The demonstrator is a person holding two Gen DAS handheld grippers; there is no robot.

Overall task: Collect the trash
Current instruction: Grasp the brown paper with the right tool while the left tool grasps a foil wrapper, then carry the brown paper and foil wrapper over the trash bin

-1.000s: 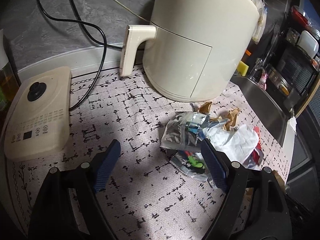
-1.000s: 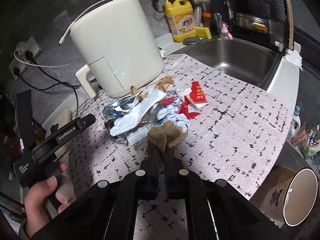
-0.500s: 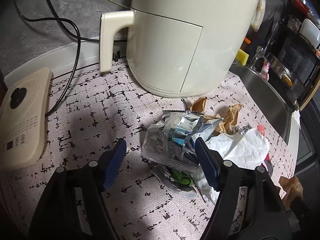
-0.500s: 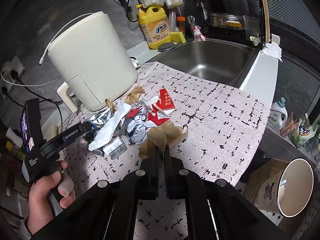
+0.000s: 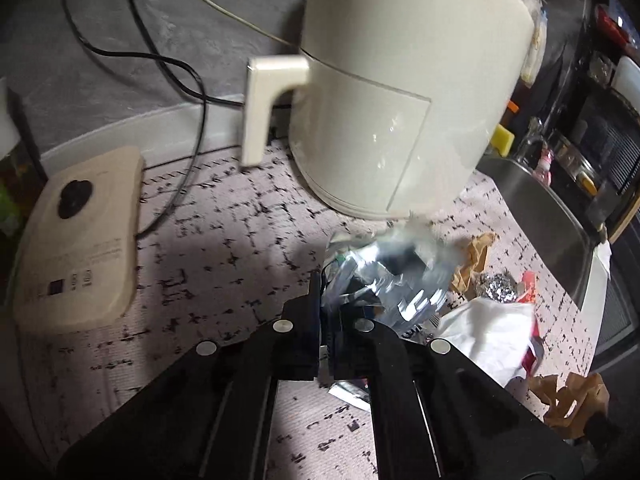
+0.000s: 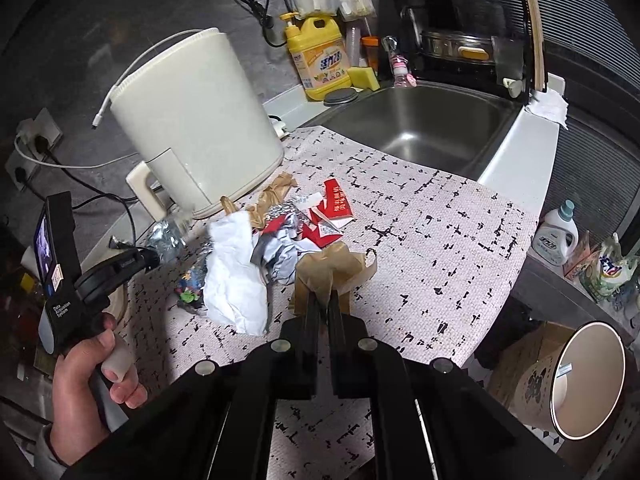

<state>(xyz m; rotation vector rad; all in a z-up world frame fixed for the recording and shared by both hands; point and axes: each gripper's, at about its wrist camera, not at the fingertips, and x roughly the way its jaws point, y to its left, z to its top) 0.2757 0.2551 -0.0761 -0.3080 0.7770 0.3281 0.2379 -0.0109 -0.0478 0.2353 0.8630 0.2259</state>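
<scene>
My left gripper (image 5: 329, 300) is shut on a silver foil wrapper (image 5: 384, 276) and holds it lifted off the patterned mat (image 5: 224, 240); it also shows in the right wrist view (image 6: 166, 236). My right gripper (image 6: 325, 300) is shut on a crumpled brown paper (image 6: 336, 270), held above the mat. The brown paper also shows at the lower right of the left wrist view (image 5: 572, 404). A trash pile lies on the mat: white paper (image 6: 234, 276), a foil ball (image 5: 496, 286), red wrappers (image 6: 334, 208) and brown scraps (image 5: 476, 252).
A cream air fryer (image 5: 400, 92) stands behind the pile. A cream scale-like device (image 5: 76, 240) lies at the left with black cords. A steel sink (image 6: 424, 128) is at the right. A round bin (image 6: 580, 380) stands on the floor below the counter's edge.
My left gripper has closed on the silver foil wrapper and lifted it from the pile. My right gripper has kept the brown paper and drawn back a little.
</scene>
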